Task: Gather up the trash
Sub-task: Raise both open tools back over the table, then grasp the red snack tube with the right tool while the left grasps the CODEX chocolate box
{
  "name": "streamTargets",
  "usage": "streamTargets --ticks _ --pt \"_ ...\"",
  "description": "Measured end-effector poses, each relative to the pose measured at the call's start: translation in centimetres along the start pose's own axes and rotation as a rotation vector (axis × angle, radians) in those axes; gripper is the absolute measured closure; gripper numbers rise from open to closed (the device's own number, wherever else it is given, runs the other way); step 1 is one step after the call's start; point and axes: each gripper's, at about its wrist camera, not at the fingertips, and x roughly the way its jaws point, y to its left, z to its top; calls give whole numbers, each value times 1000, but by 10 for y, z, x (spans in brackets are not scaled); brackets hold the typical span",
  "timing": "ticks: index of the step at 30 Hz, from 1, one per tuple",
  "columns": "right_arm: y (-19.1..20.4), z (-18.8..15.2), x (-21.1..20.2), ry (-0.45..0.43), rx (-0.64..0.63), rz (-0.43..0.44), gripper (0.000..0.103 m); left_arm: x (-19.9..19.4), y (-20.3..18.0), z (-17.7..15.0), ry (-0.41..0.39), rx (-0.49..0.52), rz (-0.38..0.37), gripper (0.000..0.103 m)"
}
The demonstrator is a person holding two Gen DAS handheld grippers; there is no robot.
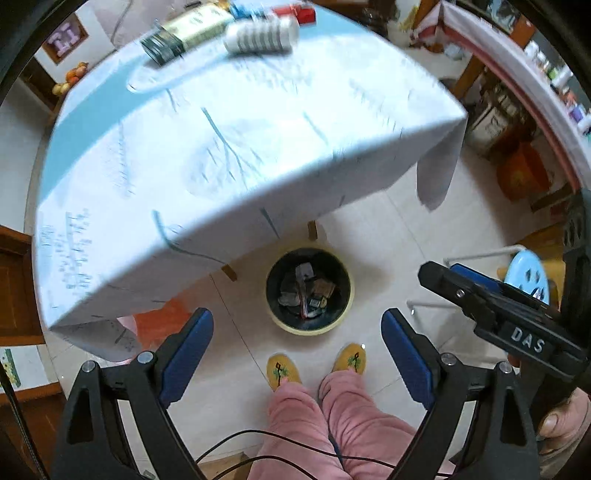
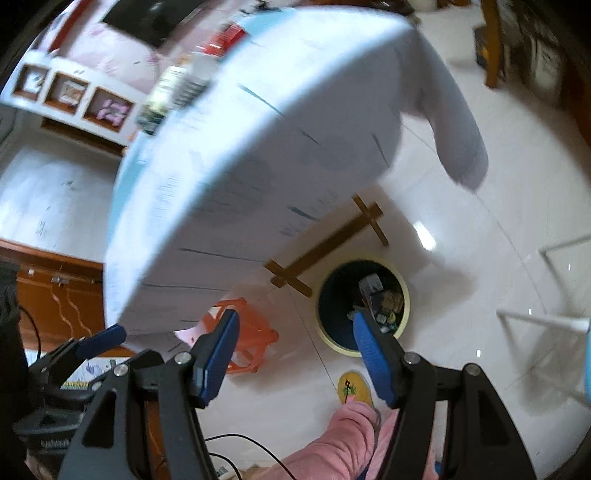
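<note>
The left gripper (image 1: 297, 354) had black angular arms, silver screws at the joints and blue pads on its fingers (image 1: 188, 354). The right gripper (image 2: 291, 354) was built the same; seen beside the left one, its black body bore white letters "DAS". Below the grippers the person wore pink trousers (image 1: 332, 424) and yellow slippers (image 1: 282, 371) with a small dark motif. A thin black cable (image 1: 258, 458) ran beneath.

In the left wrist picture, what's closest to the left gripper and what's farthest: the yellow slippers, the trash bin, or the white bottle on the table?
From the left gripper:
1. Yellow slippers, just below on the floor.
2. Trash bin, on the floor by the table edge.
3. White bottle, lying at the far side of the table.
</note>
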Motion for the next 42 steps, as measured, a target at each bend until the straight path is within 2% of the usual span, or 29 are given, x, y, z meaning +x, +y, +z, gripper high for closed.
streamTargets --ticks 4,10,18,24,29,35,42 --pt "27 10 -40 -57 -92 5 39 -37 5 5 -47 -31 9 12" --pt "55 26 -74 -119 -175 23 39 -79 12 14 -148 -74 39 12" --pt "93 52 -87 -158 -269 48 39 -104 31 36 -229 -123 61 12" --pt "115 81 -82 -174 -304 41 39 -108 60 67 -280 -144 68 12" --pt "131 115 -64 -181 -292 12 39 -93 100 111 -279 -151 46 12" --pt "161 177 -34 -203 -212 -42 39 -69 155 193 -256 -94 15 12" --pt "184 251 10 -221 -67 -99 39 -27 186 298 -209 104 22 12"
